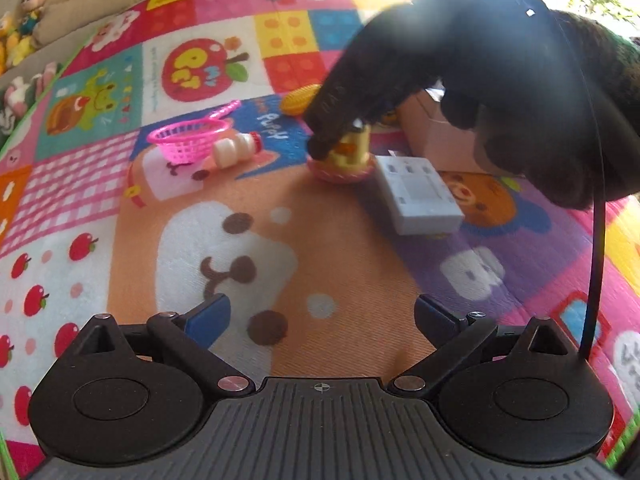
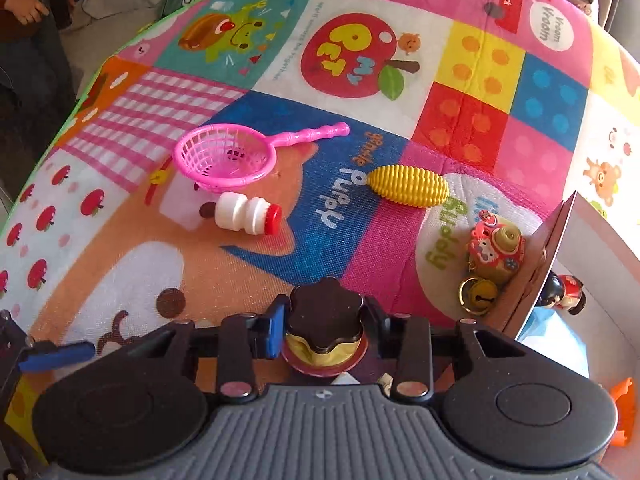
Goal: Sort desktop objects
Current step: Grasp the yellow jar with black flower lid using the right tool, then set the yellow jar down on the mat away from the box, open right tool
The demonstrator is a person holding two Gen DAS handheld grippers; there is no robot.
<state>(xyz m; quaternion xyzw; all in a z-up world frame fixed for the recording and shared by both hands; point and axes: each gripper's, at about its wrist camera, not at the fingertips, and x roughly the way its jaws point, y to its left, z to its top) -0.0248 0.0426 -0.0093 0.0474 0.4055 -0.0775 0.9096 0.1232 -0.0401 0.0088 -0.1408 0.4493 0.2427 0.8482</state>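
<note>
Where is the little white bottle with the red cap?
The white bottle lies on its side on the mat, just below the pink strainer, left of the yellow corn.

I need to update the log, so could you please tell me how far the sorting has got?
Done: a small doll lies in the white box. In hand: the right gripper closes on the brown-topped toy pudding. Left: pink plastic strainer, white toy bottle, yellow toy corn.

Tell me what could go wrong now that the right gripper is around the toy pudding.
The right gripper clamps only the toy pudding body; its red plate, if separate, might stay behind or drop. The box's flap rises close to the right, so a low carry could snag it. The white box sits beside the plate and could be nudged.
</note>
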